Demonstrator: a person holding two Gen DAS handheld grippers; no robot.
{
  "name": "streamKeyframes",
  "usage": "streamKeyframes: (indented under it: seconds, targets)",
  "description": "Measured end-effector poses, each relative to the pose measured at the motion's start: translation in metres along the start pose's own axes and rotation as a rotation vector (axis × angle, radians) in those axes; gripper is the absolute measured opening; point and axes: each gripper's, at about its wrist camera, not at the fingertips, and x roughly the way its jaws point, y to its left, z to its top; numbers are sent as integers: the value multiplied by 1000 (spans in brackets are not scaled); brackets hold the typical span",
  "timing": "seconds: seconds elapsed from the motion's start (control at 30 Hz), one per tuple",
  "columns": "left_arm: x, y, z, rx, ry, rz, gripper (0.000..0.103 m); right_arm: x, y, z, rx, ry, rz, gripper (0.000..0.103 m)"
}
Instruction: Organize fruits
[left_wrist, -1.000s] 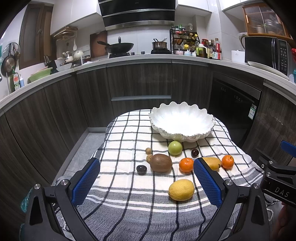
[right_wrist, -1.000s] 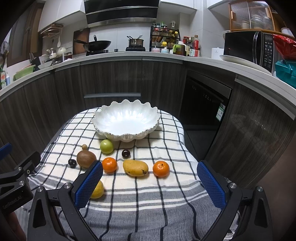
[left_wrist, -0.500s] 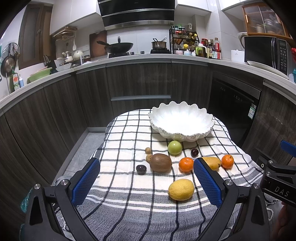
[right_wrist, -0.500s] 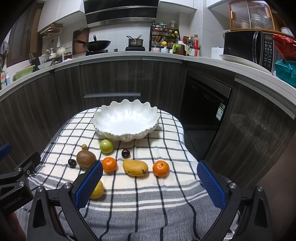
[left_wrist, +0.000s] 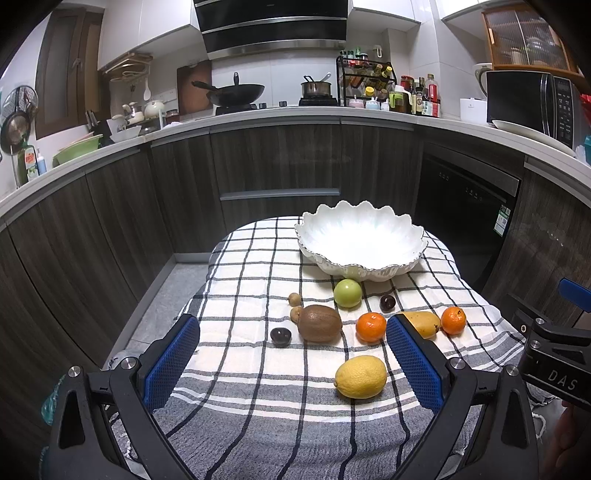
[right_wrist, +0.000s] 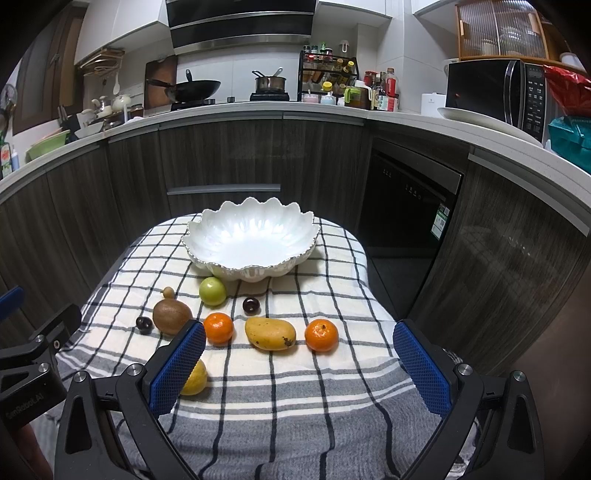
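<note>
An empty white scalloped bowl (left_wrist: 360, 242) (right_wrist: 251, 240) stands at the far end of a checked cloth. In front of it lie a green apple (left_wrist: 347, 292) (right_wrist: 212, 291), a kiwi (left_wrist: 319, 323) (right_wrist: 172, 316), two tangerines (left_wrist: 371, 327) (left_wrist: 453, 320), a mango (right_wrist: 270, 333), a lemon (left_wrist: 361, 376), two dark plums (left_wrist: 280, 336) (left_wrist: 387, 302) and two small brown fruits (left_wrist: 294, 298). My left gripper (left_wrist: 291, 363) is open and empty, above the near cloth. My right gripper (right_wrist: 299, 369) is open and empty, short of the mango.
The checked cloth (left_wrist: 251, 280) covers a small table with edges close on all sides. Dark cabinets and a dishwasher (right_wrist: 406, 199) ring the table. The right gripper's body shows in the left wrist view (left_wrist: 554, 354). The left gripper's body shows in the right wrist view (right_wrist: 29, 362).
</note>
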Motion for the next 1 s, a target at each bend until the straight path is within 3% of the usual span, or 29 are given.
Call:
streamKeyframes:
  seconds: [1.0]
  targets:
    - [5, -10, 1, 28, 13, -23, 103, 5, -4, -2, 14, 8, -5, 103]
